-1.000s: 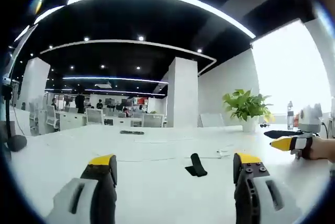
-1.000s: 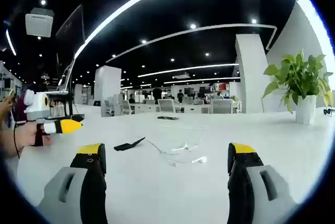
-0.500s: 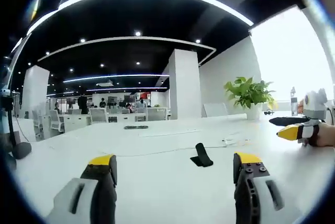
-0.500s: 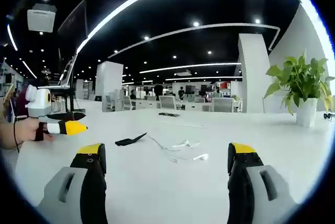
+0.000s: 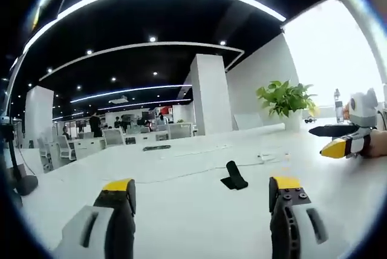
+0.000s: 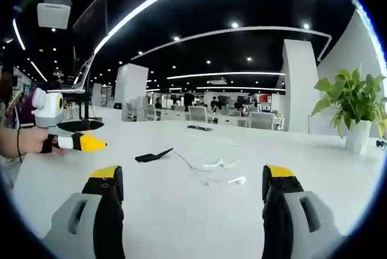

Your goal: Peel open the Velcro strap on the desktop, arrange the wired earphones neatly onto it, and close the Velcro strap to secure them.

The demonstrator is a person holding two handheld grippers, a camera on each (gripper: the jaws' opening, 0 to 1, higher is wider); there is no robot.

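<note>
A black Velcro strap [image 5: 234, 175] lies on the white desktop [image 5: 181, 210], one end curled upward; in the right gripper view the strap [image 6: 152, 155] lies flat to the left of centre. White wired earphones [image 6: 221, 172] sprawl loosely beside it, their thin cable [image 5: 181, 173] trailing across the desk. My left gripper [image 5: 196, 192] is open, well short of the strap. My right gripper [image 6: 190, 183] is open too, with the earphones beyond its jaws. Each gripper appears in the other's view, held by a hand: the right gripper [image 5: 344, 144] and the left gripper [image 6: 72, 141].
A potted green plant [image 6: 354, 111] stands on the desk at the right. A flat dark object [image 6: 198, 128] lies farther back on the desk. A stand with a dark base [image 5: 21, 180] rises at the left edge. Office desks and chairs fill the background.
Both views have shifted slightly as the hands moved; the strap and earphones sit a bit higher and closer in frame. Strap and earphones lie where they were. Jaws stay open.
</note>
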